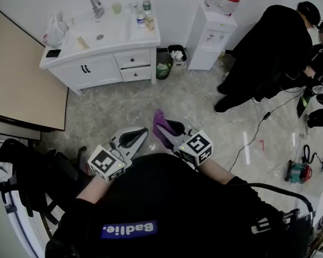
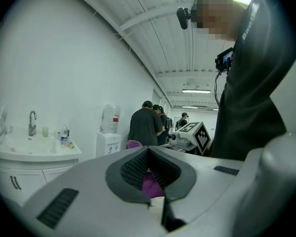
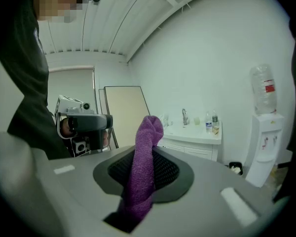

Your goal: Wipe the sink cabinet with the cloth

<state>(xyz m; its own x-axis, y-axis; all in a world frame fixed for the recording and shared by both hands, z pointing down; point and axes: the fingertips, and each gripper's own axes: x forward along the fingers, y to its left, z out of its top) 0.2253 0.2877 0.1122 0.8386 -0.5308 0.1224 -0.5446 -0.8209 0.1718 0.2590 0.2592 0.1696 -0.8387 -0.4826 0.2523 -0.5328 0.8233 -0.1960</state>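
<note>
Purple and nubbly, the cloth (image 3: 147, 132) stands up out of the right gripper (image 3: 144, 157). Its jaws are clenched on the cloth's lower part, with a rolled tip rising above them and a short tail below. The left gripper (image 2: 148, 154) has its jaws closed tip to tip on nothing I can see. The purple showing through the gap behind its pads looks to me like the same cloth lying beyond it. In the head view both grippers sit side by side near my chest, the cloth just right of the left one.

The sink cabinet (image 1: 97, 71) stands at the far left against the wall, well apart from both grippers, with open floor (image 1: 167, 98) between. I judge the wiping not yet begun, so the step in hand is the approach. I'd come in square to the cabinet and flatten the cloth first, since a rolled tip gives a thin wiping face. The left jaws could tug it wider.

On the top, the bottles (image 1: 141, 18), the faucet (image 1: 97, 7) and a dark flat thing (image 1: 53, 53) at the left corner are in the way. I'd start on the bare drawer fronts.
</note>
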